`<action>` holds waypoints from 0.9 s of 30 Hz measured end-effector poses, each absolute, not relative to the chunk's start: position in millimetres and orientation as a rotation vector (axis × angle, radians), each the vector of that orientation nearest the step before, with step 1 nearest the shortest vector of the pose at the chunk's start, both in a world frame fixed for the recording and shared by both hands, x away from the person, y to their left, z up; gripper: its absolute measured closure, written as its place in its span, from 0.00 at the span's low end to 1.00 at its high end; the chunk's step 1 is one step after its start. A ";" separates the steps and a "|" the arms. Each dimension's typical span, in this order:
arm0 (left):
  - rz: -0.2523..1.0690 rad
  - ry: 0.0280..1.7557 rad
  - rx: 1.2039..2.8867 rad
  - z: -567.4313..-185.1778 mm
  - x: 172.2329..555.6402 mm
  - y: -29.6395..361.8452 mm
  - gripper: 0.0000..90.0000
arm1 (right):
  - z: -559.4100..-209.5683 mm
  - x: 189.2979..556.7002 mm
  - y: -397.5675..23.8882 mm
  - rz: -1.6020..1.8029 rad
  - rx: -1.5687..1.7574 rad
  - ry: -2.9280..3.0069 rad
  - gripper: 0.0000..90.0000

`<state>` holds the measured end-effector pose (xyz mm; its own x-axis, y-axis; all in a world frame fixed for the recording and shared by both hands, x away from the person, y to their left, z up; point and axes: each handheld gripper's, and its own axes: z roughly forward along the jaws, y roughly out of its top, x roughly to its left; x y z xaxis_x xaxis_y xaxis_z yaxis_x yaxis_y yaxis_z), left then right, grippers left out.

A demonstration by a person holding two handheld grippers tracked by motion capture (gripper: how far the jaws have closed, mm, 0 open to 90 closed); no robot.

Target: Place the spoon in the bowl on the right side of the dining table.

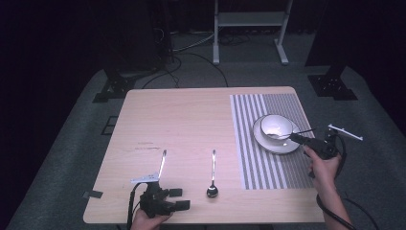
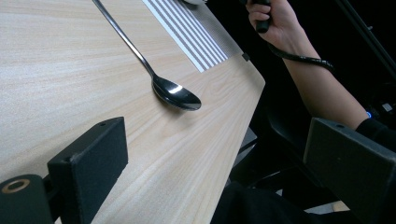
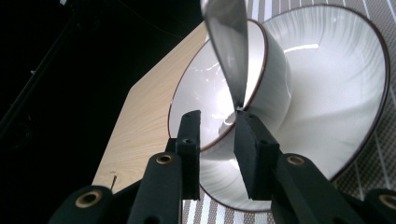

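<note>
both hand-held grippers are matt black. the right hand-held gripper [image 3: 217,123] has two flat rectangular jaws on arms pinned with brass-ringed rivets. the left hand-held gripper [image 1: 165,199] has a grey three-cornered plate on top and a black cable trailing behind it. a dark sleeve [image 2: 380,130] covers the right upper arm.

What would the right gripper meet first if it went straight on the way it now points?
Probably the white bowl on its plate: the right gripper points at its rim, with a spoon rising from beside one pad, contact unclear.
</note>
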<state>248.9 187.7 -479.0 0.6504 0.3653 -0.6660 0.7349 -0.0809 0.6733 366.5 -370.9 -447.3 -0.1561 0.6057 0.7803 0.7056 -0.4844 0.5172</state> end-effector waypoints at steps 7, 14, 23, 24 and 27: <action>-0.385 0.898 1.694 -478.3 248.5 187.5 0.05 | -452.4 354.3 -366.4 -1.751 -1.952 -1.542 0.78; -0.383 0.900 1.690 -477.6 248.0 187.9 0.05 | -447.8 342.6 -356.3 -1.778 -1.903 -1.579 0.76; -0.380 0.898 1.690 -477.1 247.7 189.1 0.05 | -441.3 330.5 -338.4 -1.797 -1.825 -1.660 0.73; -0.380 0.898 1.690 -477.1 247.7 189.1 0.05 | -441.1 329.4 -336.2 -1.796 -1.818 -1.671 0.73; -0.377 0.897 1.691 -476.9 247.6 189.5 0.05 | -440.8 326.5 -330.3 -1.801 -1.795 -1.691 0.72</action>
